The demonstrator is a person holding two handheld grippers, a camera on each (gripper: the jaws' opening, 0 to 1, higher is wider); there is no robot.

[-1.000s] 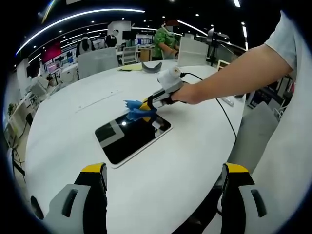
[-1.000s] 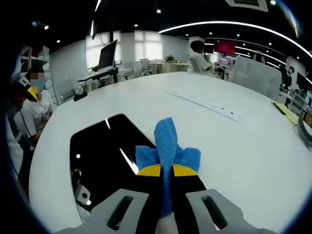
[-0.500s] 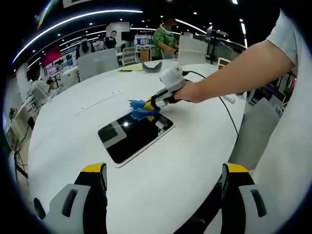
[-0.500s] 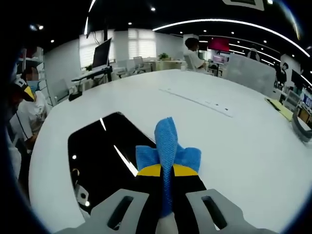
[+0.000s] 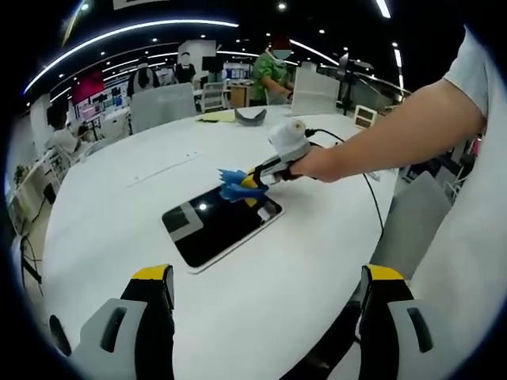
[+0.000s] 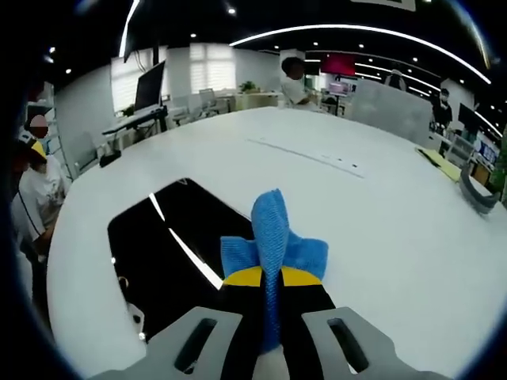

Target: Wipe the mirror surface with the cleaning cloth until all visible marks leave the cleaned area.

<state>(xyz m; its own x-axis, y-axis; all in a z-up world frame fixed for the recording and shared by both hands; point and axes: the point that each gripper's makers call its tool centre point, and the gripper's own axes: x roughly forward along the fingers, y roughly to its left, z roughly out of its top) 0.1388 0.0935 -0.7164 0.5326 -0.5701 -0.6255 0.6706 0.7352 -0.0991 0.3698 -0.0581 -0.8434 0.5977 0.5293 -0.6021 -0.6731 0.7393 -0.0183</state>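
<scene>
Presently, your right gripper (image 6: 268, 279) is clenched on the blue cleaning cloth (image 6: 272, 234), the fabric pinched between the yellow-tipped jaws with a tuft standing forward of them and folds spilling to either side. In the left gripper view that same gripper (image 5: 255, 179) holds the cloth (image 5: 234, 185) over the far corner of the mirror (image 5: 219, 226), at its edge; whether the cloth actually presses on the glass there cannot be told. Your left gripper (image 5: 265, 297) is released, jaws standing wide apart with nothing between them, held back from the work above the near part of the white table (image 5: 119, 206). The mirror (image 6: 170, 253) lies flat on the table, a dark rectangle with a pale border. Its long axis runs from the near-left of the left gripper view up toward the right gripper, and in the right gripper view it stretches away diagonally to the left of the cloth. As to progress, I judge the wiping under way but unfinished: most of the surface lies clear of the cloth. Bright streaks and spots on the glass read as ceiling-light reflections, so remaining marks cannot be confirmed or ruled out from these views.
</scene>
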